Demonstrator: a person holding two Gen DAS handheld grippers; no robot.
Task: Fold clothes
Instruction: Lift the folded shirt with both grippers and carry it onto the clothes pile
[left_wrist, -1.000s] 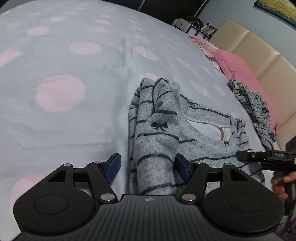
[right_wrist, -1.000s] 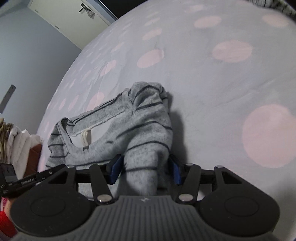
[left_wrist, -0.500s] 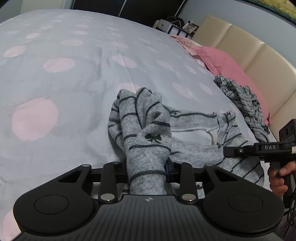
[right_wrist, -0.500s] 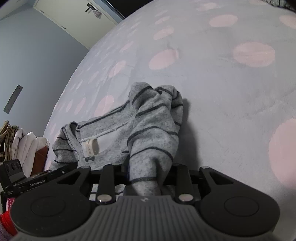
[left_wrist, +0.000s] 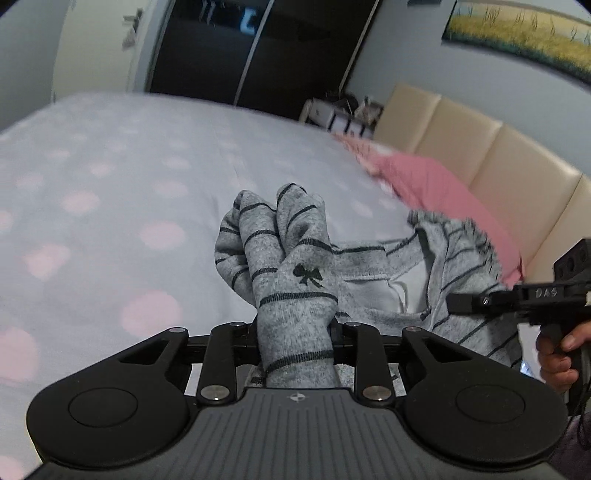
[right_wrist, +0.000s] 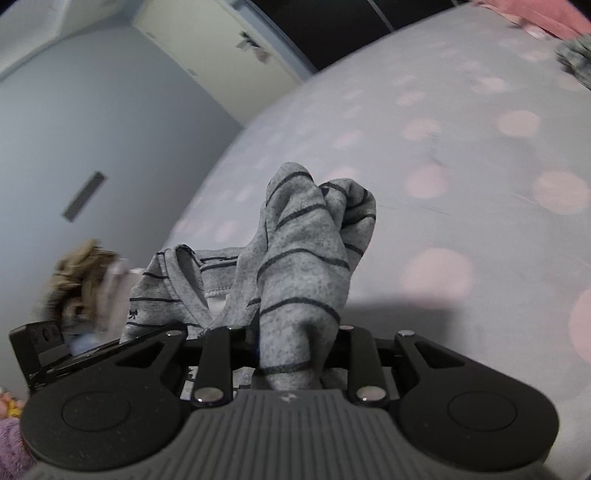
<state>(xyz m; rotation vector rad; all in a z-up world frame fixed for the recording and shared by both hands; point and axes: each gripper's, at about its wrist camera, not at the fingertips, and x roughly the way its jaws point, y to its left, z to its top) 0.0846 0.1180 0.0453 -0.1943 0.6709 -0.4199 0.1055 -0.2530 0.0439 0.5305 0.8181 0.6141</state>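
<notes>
Left gripper (left_wrist: 295, 326): jaws have just been closing and now clench a bunched shoulder of the grey striped top (left_wrist: 291, 266). The top hangs between both tools above the dotted bedspread (left_wrist: 110, 192), neckline sagging in the middle. Right gripper (right_wrist: 295, 332): jaws likewise just closing, clenched on the other shoulder. Judgement: 2 matched shoulder grips so the garment can drop straight for laying out flat.
</notes>
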